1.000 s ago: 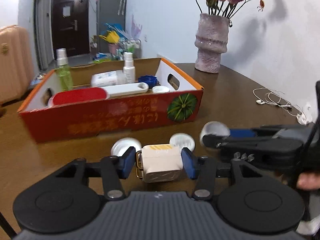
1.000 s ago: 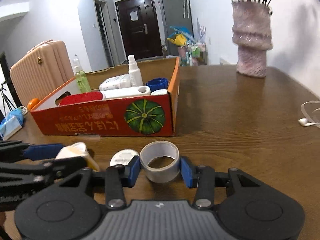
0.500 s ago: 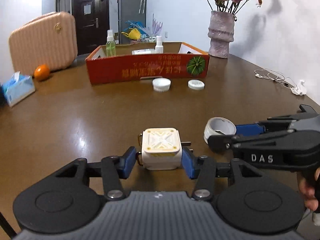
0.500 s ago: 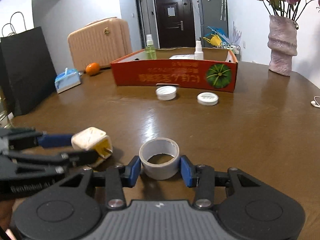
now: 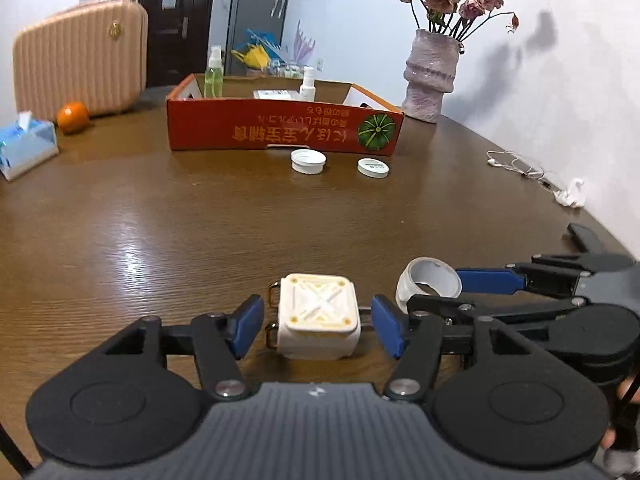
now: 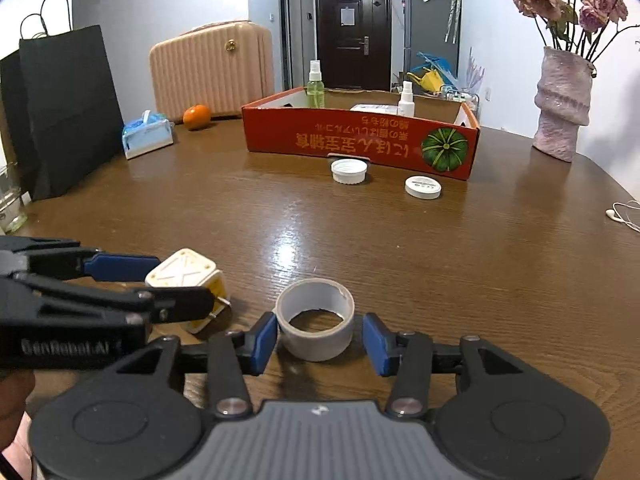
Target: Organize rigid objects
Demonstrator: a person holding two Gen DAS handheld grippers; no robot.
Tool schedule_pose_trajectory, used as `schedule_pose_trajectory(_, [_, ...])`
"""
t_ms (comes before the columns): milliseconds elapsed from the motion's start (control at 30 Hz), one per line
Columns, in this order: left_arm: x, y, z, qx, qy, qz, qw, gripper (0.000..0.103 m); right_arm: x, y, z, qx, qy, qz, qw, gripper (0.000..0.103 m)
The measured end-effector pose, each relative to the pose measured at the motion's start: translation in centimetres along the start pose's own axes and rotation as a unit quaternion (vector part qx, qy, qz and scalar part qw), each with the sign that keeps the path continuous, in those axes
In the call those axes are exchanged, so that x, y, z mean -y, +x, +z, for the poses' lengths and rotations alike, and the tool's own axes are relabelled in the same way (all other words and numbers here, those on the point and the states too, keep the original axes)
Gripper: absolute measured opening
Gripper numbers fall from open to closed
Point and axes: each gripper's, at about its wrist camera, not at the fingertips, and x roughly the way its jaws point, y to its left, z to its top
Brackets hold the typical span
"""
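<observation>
A white and yellow cube-shaped plug adapter (image 5: pixel 318 328) rests on the brown table between the pads of my left gripper (image 5: pixel 318 330), which is open with gaps on both sides. It also shows in the right wrist view (image 6: pixel 188 280). A grey tape roll (image 6: pixel 316 318) lies flat on the table between the pads of my right gripper (image 6: pixel 320 342), which is open around it. The roll also shows in the left wrist view (image 5: pixel 428 280). An orange cardboard box (image 5: pixel 280 130) holding bottles stands far across the table.
Two white lids (image 5: pixel 308 161) (image 5: pixel 373 168) lie in front of the box. A vase of flowers (image 5: pixel 430 76) stands at the far right. Earphones (image 5: pixel 520 164), a tissue box (image 5: pixel 26 148), an orange (image 5: pixel 72 117), a black bag (image 6: pixel 60 112) and a suitcase (image 5: pixel 80 56) ring the table.
Both grippers pulled back from the box toward the near table edge, set the adapter and tape roll down, and opened their jaws off them.
</observation>
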Motion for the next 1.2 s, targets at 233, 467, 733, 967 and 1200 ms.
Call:
schedule_pose_trajectory(233, [-0.9, 1.6, 0.7, -0.014, -0.035, -0.016, 0.9992, 0.051, 0.5, 1.1, 0.3, -0.006, 0.004, 0.004, 1.0, 0.042])
schedule_pose_trajectory(467, [-1.5, 1.7, 2.1, -0.006, -0.047, -0.029, 0.9985, 0.042, 1.5, 1.8, 2.1, 0.019, 0.001, 0.018, 1.0, 0.042])
schedule_pose_trajectory(733, [-4.1, 5.5, 13.3, 0.039, -0.033, -0.051, 0.9974, 0.042, 6.8, 5.4, 12.8, 0.095, 0.001, -0.001, 0.995, 0.042])
schedule_pose_trajectory(967, [-4.9, 19.2, 26.3, -0.021, -0.082, -0.067, 0.9941, 0.042, 12.3, 17.0, 22.6, 0.034, -0.015, -0.054, 0.998, 0.042])
schedule_pose_trajectory(1200, [-4.3, 30.4, 28.0, -0.109, -0.092, -0.028, 0.9894, 0.043, 13.1, 24.1, 23.2, -0.034, -0.03, -0.054, 0.997, 0.041])
